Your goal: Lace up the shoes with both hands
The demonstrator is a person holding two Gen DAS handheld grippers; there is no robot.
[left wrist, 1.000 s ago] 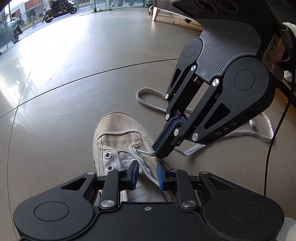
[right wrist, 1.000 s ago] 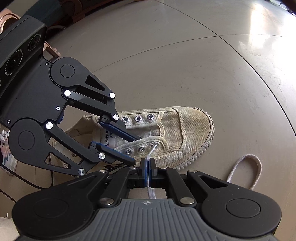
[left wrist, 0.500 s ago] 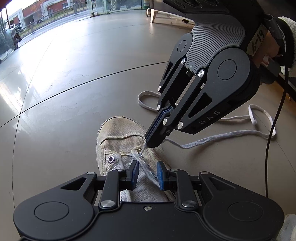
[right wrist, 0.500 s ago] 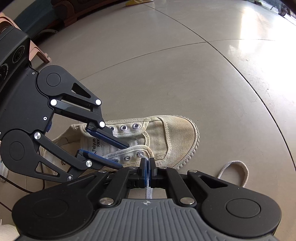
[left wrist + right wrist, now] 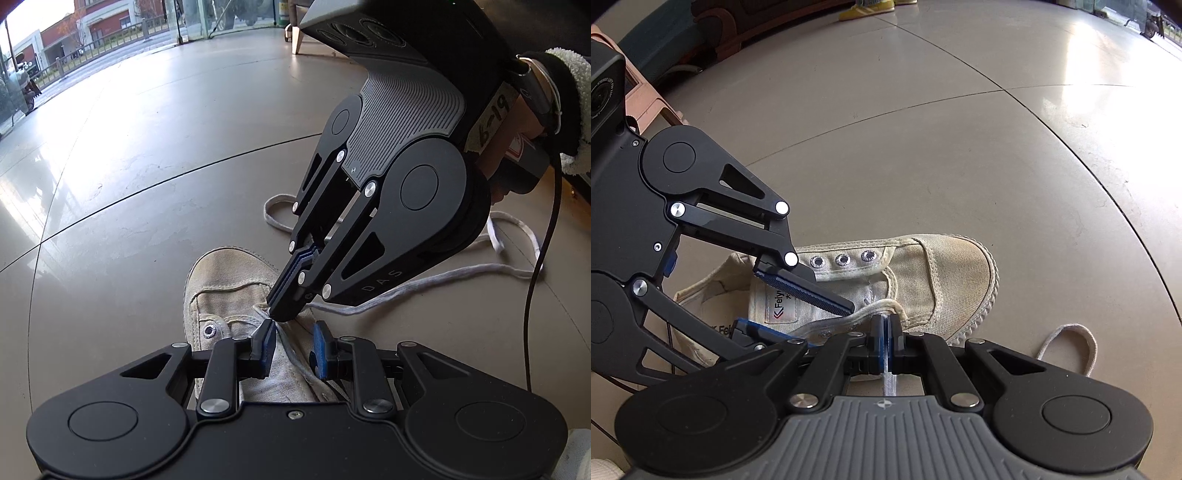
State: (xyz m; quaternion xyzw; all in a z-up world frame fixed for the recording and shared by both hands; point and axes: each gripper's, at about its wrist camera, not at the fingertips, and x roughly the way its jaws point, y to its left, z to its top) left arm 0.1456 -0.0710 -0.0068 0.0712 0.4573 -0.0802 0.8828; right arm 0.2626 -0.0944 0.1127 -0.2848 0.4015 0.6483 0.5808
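Right tool [image 5: 886, 334] clenched on lace [image 5: 889, 384] at frame bottom centre, left tool [image 5: 291, 345] released astride shoe [image 5: 945, 273]: draw lace steadily through eyelet, shoe braced.

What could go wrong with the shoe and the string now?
The right gripper pinches the lace only thinly, so it might slip out. The long loose lace trails on the floor and could snag. The left gripper stands open around the shoe, so a tug might drag the shoe.
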